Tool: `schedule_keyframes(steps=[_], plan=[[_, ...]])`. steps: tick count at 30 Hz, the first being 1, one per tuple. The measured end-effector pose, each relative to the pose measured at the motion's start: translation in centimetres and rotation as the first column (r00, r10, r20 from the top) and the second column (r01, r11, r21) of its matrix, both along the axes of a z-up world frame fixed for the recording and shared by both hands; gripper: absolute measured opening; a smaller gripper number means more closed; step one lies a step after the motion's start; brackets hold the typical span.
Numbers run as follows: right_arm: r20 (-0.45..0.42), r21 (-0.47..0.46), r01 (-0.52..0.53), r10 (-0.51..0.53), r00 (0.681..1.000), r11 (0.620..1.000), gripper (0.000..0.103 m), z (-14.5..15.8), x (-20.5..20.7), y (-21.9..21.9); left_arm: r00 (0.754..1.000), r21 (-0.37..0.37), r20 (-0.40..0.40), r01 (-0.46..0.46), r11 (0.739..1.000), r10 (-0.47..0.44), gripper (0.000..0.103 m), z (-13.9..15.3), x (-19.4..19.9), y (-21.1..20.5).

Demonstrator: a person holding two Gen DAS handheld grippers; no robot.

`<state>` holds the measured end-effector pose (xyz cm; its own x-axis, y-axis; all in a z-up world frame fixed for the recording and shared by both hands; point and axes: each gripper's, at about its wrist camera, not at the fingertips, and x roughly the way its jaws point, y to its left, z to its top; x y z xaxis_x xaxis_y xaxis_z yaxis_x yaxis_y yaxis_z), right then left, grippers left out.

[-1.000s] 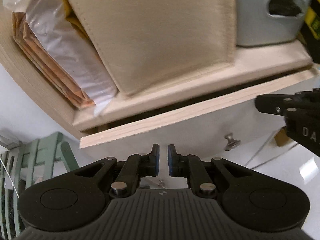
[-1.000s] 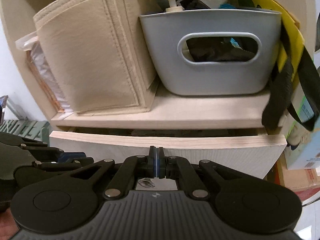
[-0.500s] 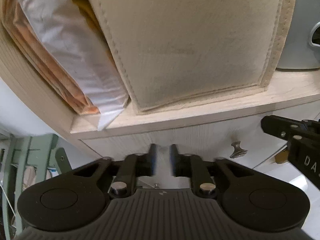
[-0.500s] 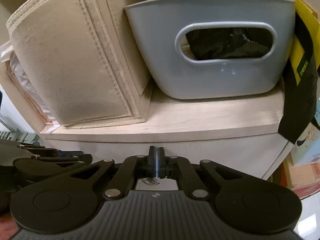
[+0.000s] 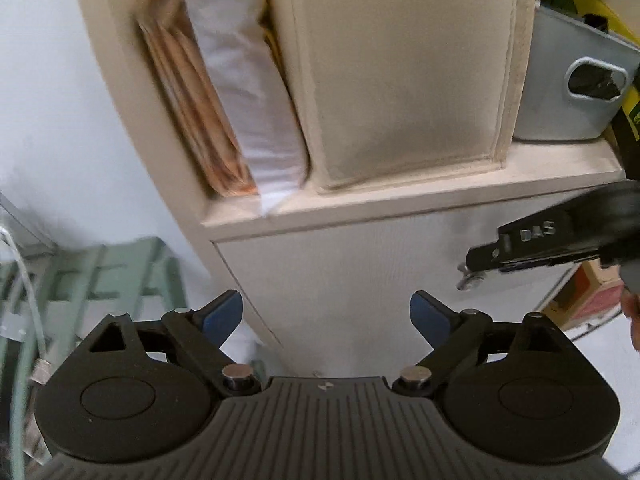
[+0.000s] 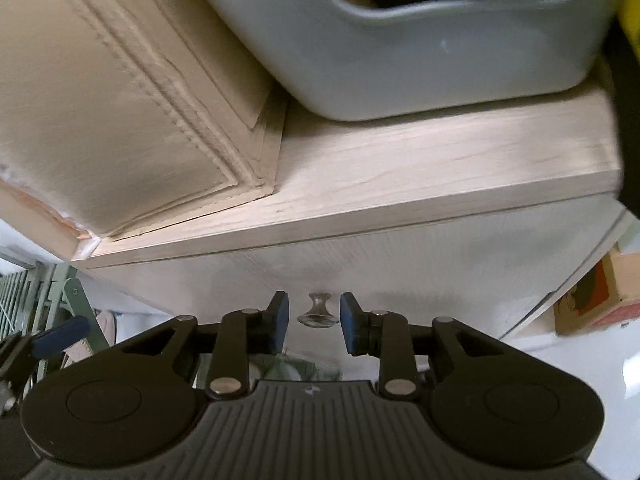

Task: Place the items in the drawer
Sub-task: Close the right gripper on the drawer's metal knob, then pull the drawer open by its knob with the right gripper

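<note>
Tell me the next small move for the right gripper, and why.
Probably draw the right gripper straight back. The drawer front sits flush under the shelf, and the open fingers flank the knob without touching it.

beige felt bin [image 5: 404,80] beside grey tub [image 5: 576,96] on the shelf [image 6: 420,176]; envelopes [image 5: 224,92] at its left.

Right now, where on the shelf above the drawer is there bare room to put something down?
Only the front strip of the wooden shelf, between the beige felt bin and the grey tub. Further left, envelopes crowd it.
</note>
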<state>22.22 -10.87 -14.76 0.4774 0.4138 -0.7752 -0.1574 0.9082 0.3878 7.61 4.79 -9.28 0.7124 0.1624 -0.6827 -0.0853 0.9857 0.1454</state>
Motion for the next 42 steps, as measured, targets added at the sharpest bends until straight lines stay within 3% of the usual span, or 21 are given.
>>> schedule_keyframes(steps=[2, 8, 12, 18, 27, 34, 36, 40, 42], plan=[[-0.042, 0.0, 0.016, -0.016, 0.999, 1.0, 0.026, -0.1, 0.8, 0.2, 1.0, 0.03, 0.029, -0.004, 1.0, 0.003, 0.094, 0.8, -0.5, -0.5], [-0.091, -0.038, 0.023, -0.027, 0.995, 0.999, 0.027, 0.1, 2.2, 1.6, 0.996, 0.079, 0.092, -0.01, 0.997, 0.003, 0.095, 2.5, -2.8, -0.5], [-0.101, -0.106, 0.008, -0.019, 0.995, 0.994, 0.027, -0.1, 2.5, 2.6, 0.994, 0.063, 0.105, -0.016, 0.998, 0.01, 0.096, 2.9, -3.6, 0.3], [-0.098, -0.136, 0.019, -0.032, 0.995, 0.991, 0.029, -0.4, 2.3, 4.1, 0.995, 0.068, 0.093, -0.024, 0.997, 0.018, 0.096, 2.4, -4.3, 1.5], [-0.106, -0.155, 0.002, -0.019, 0.994, 0.988, 0.029, -0.5, 1.8, 3.6, 0.993, 0.045, 0.12, -0.014, 0.999, 0.008, 0.096, 2.9, -5.2, 1.8], [-0.122, -0.098, 0.014, -0.026, 0.992, 0.995, 0.029, 0.0, -0.8, 2.5, 0.989, 0.023, 0.145, 0.001, 1.0, -0.004, 0.096, 3.3, -4.4, 1.5], [-0.086, -0.071, 0.009, -0.015, 0.996, 0.997, 0.029, 1.5, -2.3, 1.6, 0.989, 0.009, 0.149, 0.006, 1.0, -0.007, 0.094, 3.5, -4.0, 1.4], [0.079, -0.024, 0.023, -0.021, 0.997, 0.999, 0.031, 6.3, -5.2, -1.1, 0.992, -0.034, 0.127, 0.0, 0.999, 0.005, 0.084, 3.5, -1.9, 1.3], [0.149, -0.018, 0.046, -0.043, 0.988, 0.999, 0.047, 7.9, -5.5, -2.5, 0.995, -0.047, 0.095, -0.009, 0.999, 0.013, 0.081, 3.2, -0.5, 1.1]])
